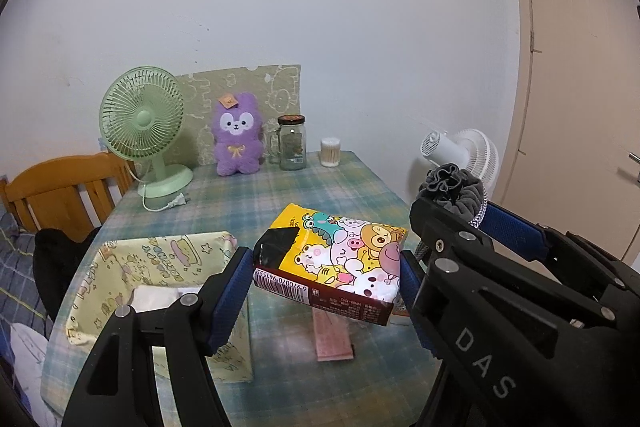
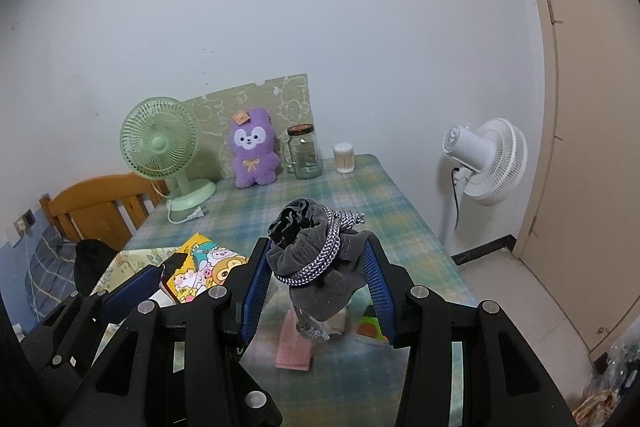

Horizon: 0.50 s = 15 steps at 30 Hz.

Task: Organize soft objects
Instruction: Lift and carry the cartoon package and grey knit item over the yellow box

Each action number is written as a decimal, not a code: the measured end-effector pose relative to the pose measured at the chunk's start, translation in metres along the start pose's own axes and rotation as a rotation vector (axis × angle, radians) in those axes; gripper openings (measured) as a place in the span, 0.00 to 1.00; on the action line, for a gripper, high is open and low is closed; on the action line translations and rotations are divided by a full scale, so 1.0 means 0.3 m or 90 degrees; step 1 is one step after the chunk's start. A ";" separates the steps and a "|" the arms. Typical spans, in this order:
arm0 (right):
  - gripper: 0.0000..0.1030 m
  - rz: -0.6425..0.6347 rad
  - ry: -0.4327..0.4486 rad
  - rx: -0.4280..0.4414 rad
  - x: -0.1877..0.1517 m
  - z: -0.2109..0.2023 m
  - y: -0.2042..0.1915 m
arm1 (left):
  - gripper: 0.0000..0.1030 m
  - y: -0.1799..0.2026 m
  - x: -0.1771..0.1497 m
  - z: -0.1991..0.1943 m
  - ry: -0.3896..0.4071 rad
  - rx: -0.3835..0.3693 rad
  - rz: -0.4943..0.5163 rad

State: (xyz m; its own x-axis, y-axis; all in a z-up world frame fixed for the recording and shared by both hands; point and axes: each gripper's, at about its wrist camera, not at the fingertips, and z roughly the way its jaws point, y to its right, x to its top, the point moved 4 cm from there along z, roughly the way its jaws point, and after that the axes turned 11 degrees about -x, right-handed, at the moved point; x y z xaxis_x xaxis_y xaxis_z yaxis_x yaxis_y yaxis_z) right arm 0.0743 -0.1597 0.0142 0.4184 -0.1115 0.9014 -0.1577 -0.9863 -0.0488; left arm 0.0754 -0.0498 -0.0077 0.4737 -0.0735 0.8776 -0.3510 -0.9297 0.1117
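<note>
Honestly both look light and squishy: left gripper (image 1: pixel 326 267) clamps the tissue pack (image 1: pixel 336 259) mid-sides, right gripper (image 2: pixel 318 277) squeezes the gray pouch (image 2: pixel 316 259), basket (image 1: pixel 120 267) at 9 o'clock.

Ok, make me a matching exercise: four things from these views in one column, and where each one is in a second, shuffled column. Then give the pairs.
Things:
1. cartoon tissue pack
2. grey drawstring pouch
3. purple plush bunny
4. pink cloth

Places:
A. flat on the table, below the held items
B. upright at the table's back, between green fan and glass jar
C. in the left claw
D. in the right claw

Pairs: 1-C, 2-D, 3-B, 4-A
</note>
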 end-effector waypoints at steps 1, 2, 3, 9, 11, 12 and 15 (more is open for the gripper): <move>0.48 -0.001 0.000 0.001 0.004 0.002 -0.008 | 0.72 -0.007 0.003 -0.001 0.000 0.001 0.000; 0.48 -0.003 0.000 0.001 0.008 0.004 -0.017 | 0.72 -0.009 0.003 -0.001 0.000 0.002 -0.001; 0.48 -0.005 0.000 0.003 0.011 0.007 -0.027 | 0.72 -0.018 0.006 -0.003 0.001 0.003 -0.002; 0.48 -0.012 -0.002 0.015 0.019 0.020 -0.086 | 0.72 -0.074 0.017 -0.015 0.001 0.014 -0.005; 0.48 -0.010 -0.004 0.022 0.023 0.029 -0.105 | 0.72 -0.093 0.024 -0.016 0.001 0.019 -0.001; 0.48 -0.010 -0.006 0.026 0.023 0.034 -0.116 | 0.72 -0.103 0.027 -0.015 0.000 0.022 0.001; 0.48 -0.015 -0.011 0.032 0.022 0.047 -0.147 | 0.72 -0.137 0.027 -0.010 -0.002 0.030 -0.002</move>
State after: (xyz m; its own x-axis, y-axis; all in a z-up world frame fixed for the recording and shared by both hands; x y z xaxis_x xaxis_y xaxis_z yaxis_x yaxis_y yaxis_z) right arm 0.0966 -0.1186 0.0163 0.4371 -0.0897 0.8950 -0.1024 -0.9935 -0.0495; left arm 0.0913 -0.0112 -0.0037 0.4777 -0.0720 0.8755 -0.3110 -0.9459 0.0919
